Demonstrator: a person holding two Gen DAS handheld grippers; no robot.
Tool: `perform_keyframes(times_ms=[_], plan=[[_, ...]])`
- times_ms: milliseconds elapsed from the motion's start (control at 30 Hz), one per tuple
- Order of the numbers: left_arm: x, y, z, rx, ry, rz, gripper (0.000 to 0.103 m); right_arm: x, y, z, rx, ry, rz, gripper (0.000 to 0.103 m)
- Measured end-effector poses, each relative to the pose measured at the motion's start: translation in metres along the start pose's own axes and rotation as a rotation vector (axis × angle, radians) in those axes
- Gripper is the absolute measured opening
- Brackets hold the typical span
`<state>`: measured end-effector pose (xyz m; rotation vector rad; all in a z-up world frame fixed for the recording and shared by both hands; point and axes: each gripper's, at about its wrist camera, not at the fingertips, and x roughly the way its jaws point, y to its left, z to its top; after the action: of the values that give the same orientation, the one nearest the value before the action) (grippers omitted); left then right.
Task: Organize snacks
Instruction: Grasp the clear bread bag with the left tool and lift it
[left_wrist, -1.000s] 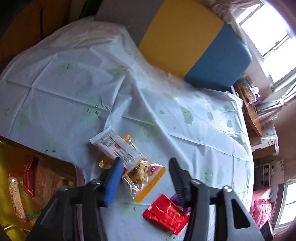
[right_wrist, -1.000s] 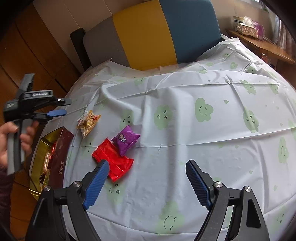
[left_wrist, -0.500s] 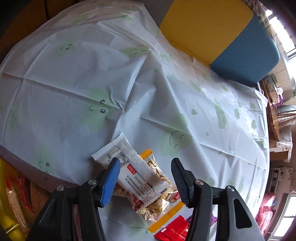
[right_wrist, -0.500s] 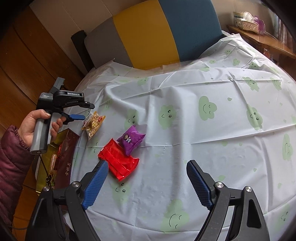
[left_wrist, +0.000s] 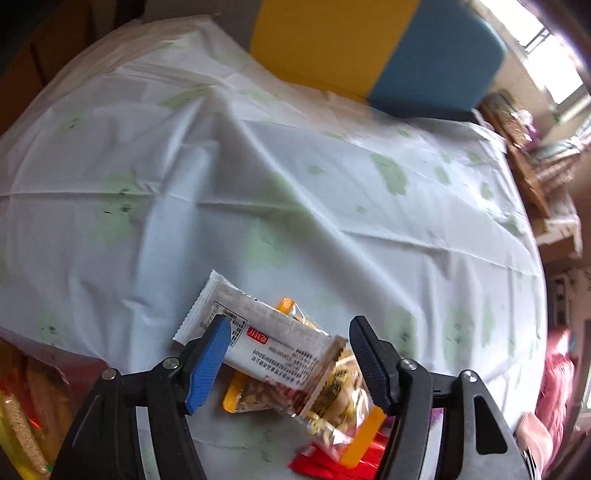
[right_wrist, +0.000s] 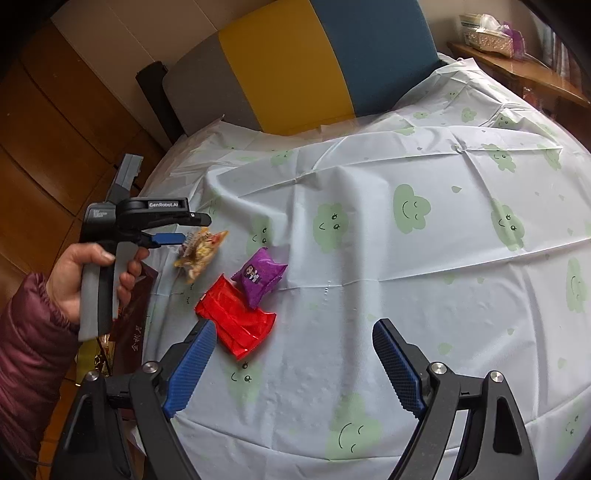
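My left gripper (left_wrist: 288, 328) points steeply down over a white snack bar wrapper (left_wrist: 266, 343), which lies across a clear bag of nuts (left_wrist: 343, 398) with orange ends. Its jaws are opening; the bar lies between them and the pads do not press it. In the right wrist view a hand holds the left gripper (right_wrist: 194, 229) just above the nut bag (right_wrist: 203, 253). A red packet (right_wrist: 236, 321) and a purple packet (right_wrist: 260, 275) lie close by on the cloud-print tablecloth (right_wrist: 406, 277). My right gripper (right_wrist: 293, 332) hovers open over the cloth, holding nothing.
An open box (right_wrist: 133, 332) with a gold lining and snacks inside (left_wrist: 22, 406) stands off the table's left edge. A grey, yellow and blue chair back (right_wrist: 288, 66) rises behind the table. A wooden shelf with a tissue box (right_wrist: 487, 37) is at far right.
The left gripper has come down and closer over the white bar and the nut bag, and its jaws stand wider. The right gripper has stayed put.
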<state>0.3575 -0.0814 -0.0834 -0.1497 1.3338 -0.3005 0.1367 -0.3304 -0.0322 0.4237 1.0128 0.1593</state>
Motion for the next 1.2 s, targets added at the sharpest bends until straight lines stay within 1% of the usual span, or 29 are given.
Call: perform_keyframes(times_ms=[100,167,233,367,400,467,500,533,633,733,767,933,1067,1100,1133,1200], plan=[[0.000,-0.009,-0.007,0.014,0.050,-0.103,0.067,0.000,-0.001,0.000,-0.002,-0.002,-0.008,0.087],[-0.003,-0.010,-0.008,0.012,0.044,-0.104,0.067,0.000,-0.001,0.000,-0.002,-0.002,-0.011,0.087],[-0.006,-0.003,-0.005,-0.029,0.029,-0.079,0.067,0.000,-0.002,0.000,-0.001,-0.004,-0.013,0.087],[-0.006,0.017,-0.002,-0.158,0.044,-0.065,0.067,-0.002,-0.001,0.000,0.002,-0.008,-0.008,0.087],[-0.005,0.022,-0.003,-0.203,0.065,-0.063,0.066,-0.002,-0.001,0.000,0.001,-0.010,-0.007,0.087],[-0.001,0.026,-0.006,-0.255,0.102,-0.085,0.066,-0.004,-0.001,0.000,-0.001,-0.014,-0.003,0.087],[0.001,0.026,-0.008,-0.284,0.113,-0.110,0.066,-0.005,0.000,0.000,-0.003,-0.016,-0.002,0.088],[0.002,0.026,-0.008,-0.296,0.112,-0.111,0.066,-0.005,0.000,0.000,-0.004,-0.017,-0.001,0.088],[0.003,0.020,-0.008,-0.288,0.088,-0.079,0.066,-0.007,0.001,0.000,-0.007,-0.020,0.003,0.088],[0.007,0.008,-0.006,-0.251,0.079,-0.060,0.066,-0.007,0.001,0.000,-0.006,-0.022,0.006,0.088],[0.010,0.004,-0.005,-0.233,0.079,-0.043,0.066,-0.008,0.000,0.000,-0.004,-0.022,0.008,0.088],[0.024,-0.018,-0.003,-0.089,0.061,0.108,0.065,-0.008,0.001,0.000,-0.006,-0.023,0.011,0.088],[0.029,-0.024,-0.003,-0.066,0.057,0.136,0.065,-0.006,0.002,0.000,-0.011,-0.016,0.003,0.088],[0.028,-0.024,-0.003,-0.064,0.056,0.138,0.060,-0.005,0.002,0.000,-0.015,-0.014,-0.001,0.088],[0.028,-0.025,-0.001,-0.061,0.048,0.139,0.051,-0.004,0.003,-0.001,-0.021,-0.011,-0.008,0.088],[0.028,-0.024,0.000,-0.053,0.038,0.129,0.045,0.000,0.004,-0.002,-0.034,0.001,-0.036,0.088]])
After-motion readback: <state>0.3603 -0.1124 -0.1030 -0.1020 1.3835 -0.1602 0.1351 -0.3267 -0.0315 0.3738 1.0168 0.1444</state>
